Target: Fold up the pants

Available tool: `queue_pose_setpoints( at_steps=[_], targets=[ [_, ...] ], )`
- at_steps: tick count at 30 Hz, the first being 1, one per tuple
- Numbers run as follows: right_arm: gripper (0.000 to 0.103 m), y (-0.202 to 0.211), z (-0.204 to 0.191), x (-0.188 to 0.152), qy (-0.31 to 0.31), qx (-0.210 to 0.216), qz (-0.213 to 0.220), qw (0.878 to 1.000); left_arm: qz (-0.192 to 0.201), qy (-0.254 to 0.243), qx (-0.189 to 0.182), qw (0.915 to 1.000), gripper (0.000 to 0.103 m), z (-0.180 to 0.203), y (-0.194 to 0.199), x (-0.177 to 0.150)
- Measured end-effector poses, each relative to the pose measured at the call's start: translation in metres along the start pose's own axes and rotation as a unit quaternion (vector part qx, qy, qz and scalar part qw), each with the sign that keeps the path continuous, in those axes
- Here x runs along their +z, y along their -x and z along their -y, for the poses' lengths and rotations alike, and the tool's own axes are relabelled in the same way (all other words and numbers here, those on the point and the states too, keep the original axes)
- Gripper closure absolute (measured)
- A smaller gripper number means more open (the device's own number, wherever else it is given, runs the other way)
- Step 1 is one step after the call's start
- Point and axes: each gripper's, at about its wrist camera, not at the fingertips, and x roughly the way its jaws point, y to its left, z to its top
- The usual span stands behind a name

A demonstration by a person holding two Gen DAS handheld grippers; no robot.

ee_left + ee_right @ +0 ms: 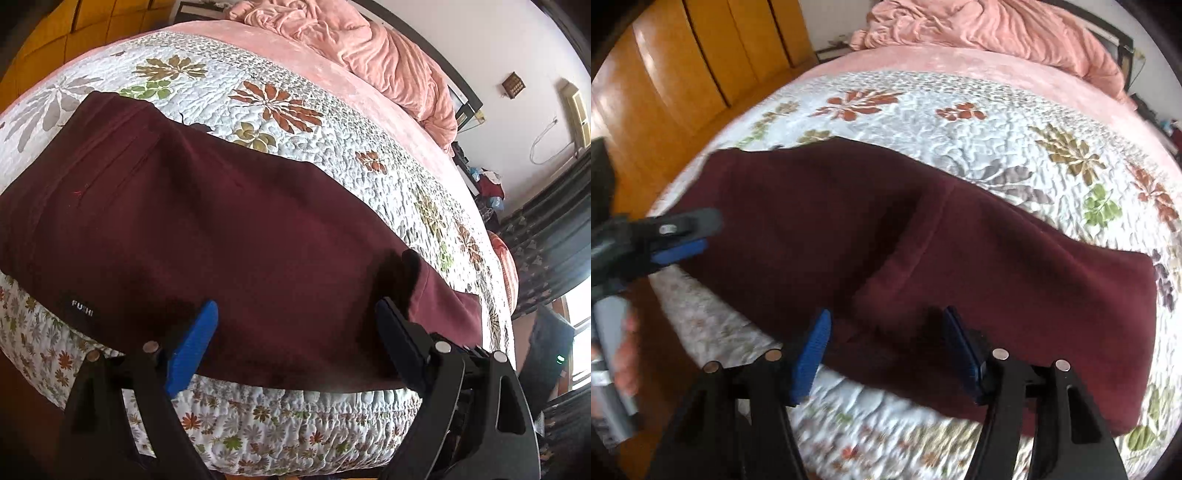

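Note:
Dark maroon pants (207,229) lie folded lengthwise along the near edge of a bed with a floral quilt (295,122). My left gripper (295,314) is open, its blue fingers just above the pants' near edge, holding nothing. In the right wrist view the pants (923,236) stretch across the quilt (960,110), with a folded layer edge running down the middle. My right gripper (886,325) is open over the near edge of that fold, empty. The left gripper also shows at the far left of the right wrist view (690,236), at the pants' left end.
A crumpled pink blanket (369,48) lies at the head of the bed. A wooden wardrobe (683,66) stands left of the bed. A dark curtain and window (554,240) are to the right. The quilt hangs over the bed's near edge (277,424).

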Motion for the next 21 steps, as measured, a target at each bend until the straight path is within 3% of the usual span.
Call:
queue_pose_setpoints(
  at_steps=[2,3,4,7,10,13,16,19,21],
  targets=[
    [0.050,-0.007,0.003,0.003,-0.011,-0.011,-0.002,1.000,0.000,0.001,0.000,1.0000,0.015,-0.002,0.000,0.000],
    [0.060,-0.011,0.006,0.004,-0.014,-0.007,-0.006,1.000,-0.001,0.000,0.000,1.0000,0.015,-0.003,0.000,0.000],
    [0.077,-0.014,0.009,0.005,-0.020,0.010,-0.009,1.000,-0.003,0.000,-0.001,1.0000,0.015,-0.004,-0.001,-0.001],
    [0.084,-0.012,0.011,0.008,-0.037,0.037,-0.012,0.999,-0.006,0.003,-0.003,1.0000,0.015,-0.006,-0.004,-0.001],
    [0.086,0.004,0.002,0.011,-0.023,0.049,0.008,0.998,-0.008,0.004,-0.006,0.9999,0.015,-0.009,-0.006,-0.001],
    [0.086,0.023,-0.010,0.019,-0.023,0.093,0.032,0.995,-0.006,0.009,-0.008,0.9999,0.015,-0.011,-0.005,0.000],
    [0.086,0.010,-0.030,0.018,-0.002,0.125,0.012,0.992,0.000,0.013,-0.005,0.9999,0.015,-0.012,-0.003,0.002],
    [0.086,-0.025,-0.039,0.008,0.009,0.105,-0.026,0.994,0.000,0.011,0.000,0.9999,0.015,-0.011,-0.002,0.003],
    [0.085,-0.029,-0.038,0.003,0.007,0.111,-0.019,0.994,-0.001,0.008,0.003,1.0000,0.015,-0.009,-0.001,0.003]
  ],
)
